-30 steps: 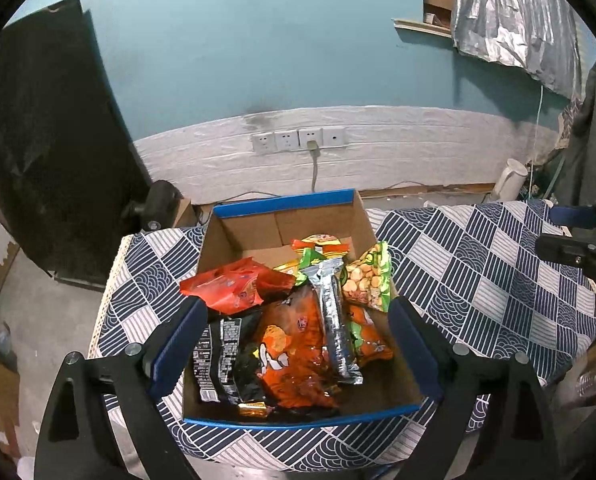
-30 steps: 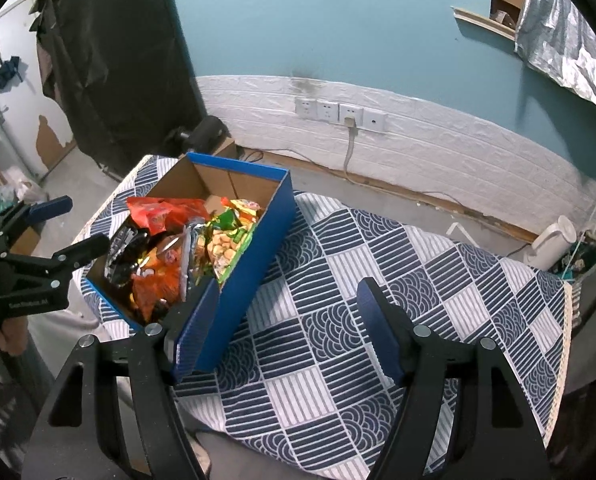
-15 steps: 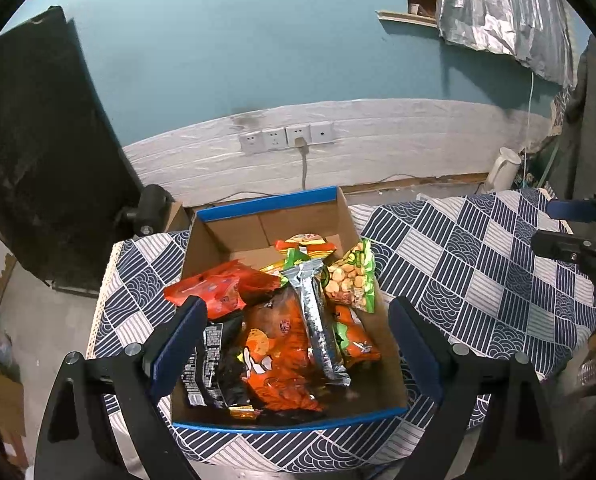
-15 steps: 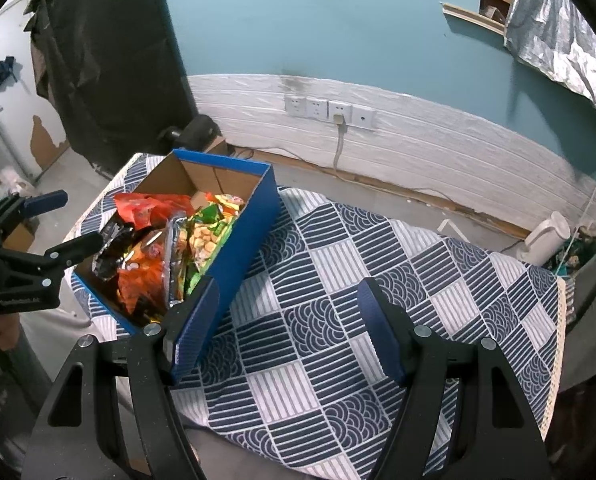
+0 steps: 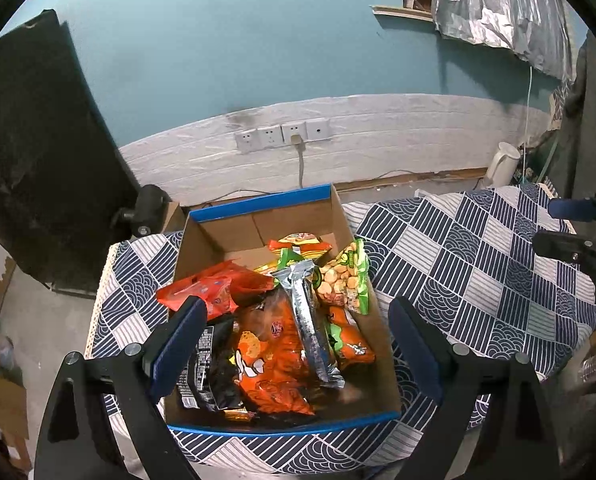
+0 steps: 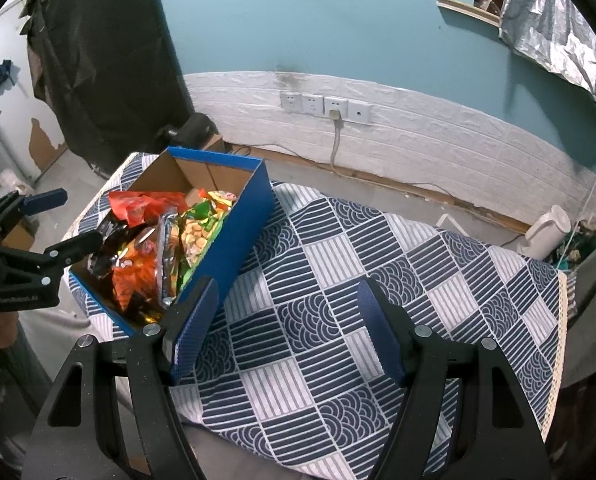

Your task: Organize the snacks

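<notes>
From the left wrist, a blue cardboard box [image 5: 258,204] brims with snack packets [image 5: 282,328]: orange, red, silver, green. It sits at the left end of a table under a navy patterned cloth [image 5: 477,280], before a teal wall with sockets [image 5: 284,136]. The left gripper [image 5: 294,336] hovers above it, fingers wide, holding nothing. From the right wrist, the box's long axis runs toward the wall; the right gripper [image 6: 288,328] hangs over bare cloth, fingers wide, empty.
</notes>
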Demonstrator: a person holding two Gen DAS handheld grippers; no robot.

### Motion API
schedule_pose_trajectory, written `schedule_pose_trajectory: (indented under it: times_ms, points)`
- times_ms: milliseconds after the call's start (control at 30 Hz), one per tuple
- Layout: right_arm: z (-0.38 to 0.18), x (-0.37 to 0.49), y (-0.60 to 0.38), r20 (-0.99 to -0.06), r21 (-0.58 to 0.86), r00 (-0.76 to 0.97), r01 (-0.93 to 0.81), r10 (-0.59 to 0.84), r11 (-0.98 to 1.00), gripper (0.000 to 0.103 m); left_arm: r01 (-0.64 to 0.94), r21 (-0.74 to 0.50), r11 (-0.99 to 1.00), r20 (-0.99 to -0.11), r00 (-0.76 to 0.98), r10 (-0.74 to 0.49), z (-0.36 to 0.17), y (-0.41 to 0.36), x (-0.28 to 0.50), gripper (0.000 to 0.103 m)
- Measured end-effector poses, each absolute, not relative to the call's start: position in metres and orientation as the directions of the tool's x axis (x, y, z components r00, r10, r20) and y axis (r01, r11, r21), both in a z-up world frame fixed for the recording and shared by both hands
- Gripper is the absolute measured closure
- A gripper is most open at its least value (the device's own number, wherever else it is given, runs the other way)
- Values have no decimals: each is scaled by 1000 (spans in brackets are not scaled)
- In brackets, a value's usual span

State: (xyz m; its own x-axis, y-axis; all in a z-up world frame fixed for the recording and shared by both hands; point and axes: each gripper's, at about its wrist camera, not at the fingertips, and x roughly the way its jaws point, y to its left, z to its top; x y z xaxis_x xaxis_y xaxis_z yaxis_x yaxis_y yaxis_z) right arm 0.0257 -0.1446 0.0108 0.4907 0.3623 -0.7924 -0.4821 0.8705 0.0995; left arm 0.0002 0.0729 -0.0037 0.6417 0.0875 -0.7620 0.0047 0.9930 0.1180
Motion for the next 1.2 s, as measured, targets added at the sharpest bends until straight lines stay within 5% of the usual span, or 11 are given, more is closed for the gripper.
schedule_pose_trajectory:
  times_ms: [1200]
  points:
    - [16,22,-143,-789,85,498,-492,360,866,30,-7,145,989,-777,618,119,-11,74,-1,10]
